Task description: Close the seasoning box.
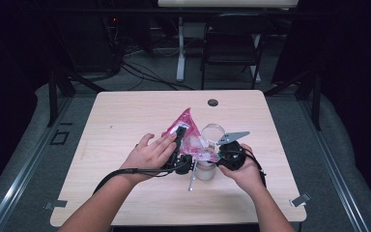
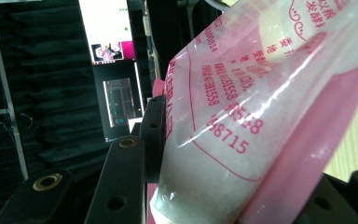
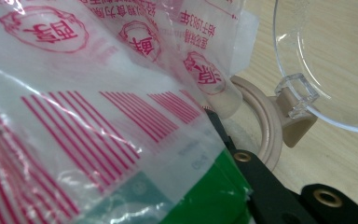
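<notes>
A pink and clear plastic bag [image 1: 185,126] of white grains is held tilted over a jar [image 1: 205,170] near the middle of the table. My left gripper [image 1: 180,141] is shut on the bag's body, and the bag [image 2: 242,116] bulges between its black jaws. My right gripper [image 1: 228,155] is shut on the bag's lower end beside the jar. In the right gripper view the printed film [image 3: 98,93] covers one jaw, and past it are the jar's beige rim [image 3: 263,130] and its open clear lid [image 3: 331,60]. The lid [image 1: 213,131] lies behind the jar.
The light wood table [image 1: 125,111] has a round cable hole [image 1: 213,102] at its far edge. A dark folding chair [image 1: 232,46] and a white table leg [image 1: 180,48] stand beyond it. Cables trail from both grippers toward the person.
</notes>
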`<control>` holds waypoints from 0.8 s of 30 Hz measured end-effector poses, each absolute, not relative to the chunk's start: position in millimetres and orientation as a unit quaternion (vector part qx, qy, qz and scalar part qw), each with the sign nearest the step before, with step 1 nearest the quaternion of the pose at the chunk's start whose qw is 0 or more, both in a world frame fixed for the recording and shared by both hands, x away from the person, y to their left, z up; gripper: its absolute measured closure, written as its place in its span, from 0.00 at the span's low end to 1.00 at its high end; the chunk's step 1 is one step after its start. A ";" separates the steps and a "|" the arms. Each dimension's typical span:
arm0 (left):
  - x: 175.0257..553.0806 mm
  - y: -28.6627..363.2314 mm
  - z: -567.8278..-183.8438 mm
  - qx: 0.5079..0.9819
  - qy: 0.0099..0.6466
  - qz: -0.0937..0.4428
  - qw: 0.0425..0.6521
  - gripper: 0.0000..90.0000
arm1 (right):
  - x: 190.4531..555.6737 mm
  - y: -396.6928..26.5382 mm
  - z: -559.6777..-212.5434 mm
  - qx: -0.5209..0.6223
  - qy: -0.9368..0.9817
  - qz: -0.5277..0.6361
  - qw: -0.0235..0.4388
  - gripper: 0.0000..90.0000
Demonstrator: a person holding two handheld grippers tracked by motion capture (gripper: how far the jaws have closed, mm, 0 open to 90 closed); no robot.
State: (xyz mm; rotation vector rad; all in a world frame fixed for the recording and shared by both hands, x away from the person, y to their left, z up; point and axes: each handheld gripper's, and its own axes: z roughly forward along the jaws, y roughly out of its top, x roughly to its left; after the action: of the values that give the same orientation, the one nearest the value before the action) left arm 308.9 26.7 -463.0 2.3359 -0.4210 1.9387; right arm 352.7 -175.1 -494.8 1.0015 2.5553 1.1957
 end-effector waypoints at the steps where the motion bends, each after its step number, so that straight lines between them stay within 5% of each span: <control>1: 309.0 26.9 -462.9 0.762 -0.137 0.632 0.038 0.72 | 352.5 -175.0 -494.9 0.335 0.850 0.400 0.074 1.00; 24: 308.9 29.7 -464.5 0.769 -0.146 0.622 0.025 0.73 | 352.8 -175.0 -496.3 0.336 0.851 0.396 0.077 1.00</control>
State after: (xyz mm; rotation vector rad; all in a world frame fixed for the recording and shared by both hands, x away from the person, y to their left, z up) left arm 308.9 29.7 -464.5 2.3786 -0.4522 1.9227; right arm 352.8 -175.0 -496.3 1.0064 2.5499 1.1860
